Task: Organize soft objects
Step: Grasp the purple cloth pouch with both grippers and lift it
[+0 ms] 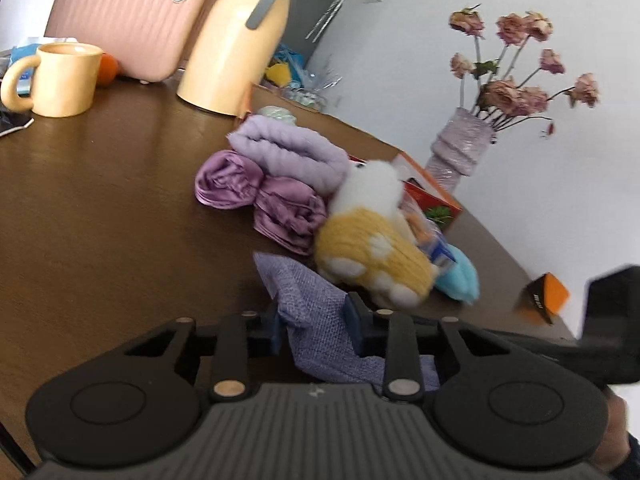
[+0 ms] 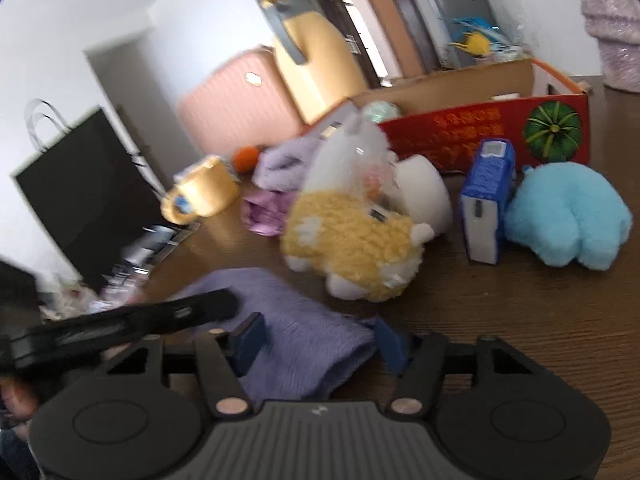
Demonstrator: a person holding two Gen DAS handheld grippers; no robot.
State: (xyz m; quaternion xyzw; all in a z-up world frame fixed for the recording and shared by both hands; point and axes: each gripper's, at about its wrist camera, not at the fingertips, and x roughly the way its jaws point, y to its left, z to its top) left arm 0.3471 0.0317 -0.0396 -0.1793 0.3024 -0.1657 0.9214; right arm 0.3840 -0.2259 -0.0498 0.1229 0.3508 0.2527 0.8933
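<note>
The purple cloth lies on the counter, pinched by the left tongs. The right tongs are spread around its far edge. An uneven lift may drag it into the plush toy.

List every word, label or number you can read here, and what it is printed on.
No text can be read for certain.
Red box: yellow characters, too blurred to read.
Blue and white carton: print too blurred.
Orange and black box: small white print, too small to read.
</note>
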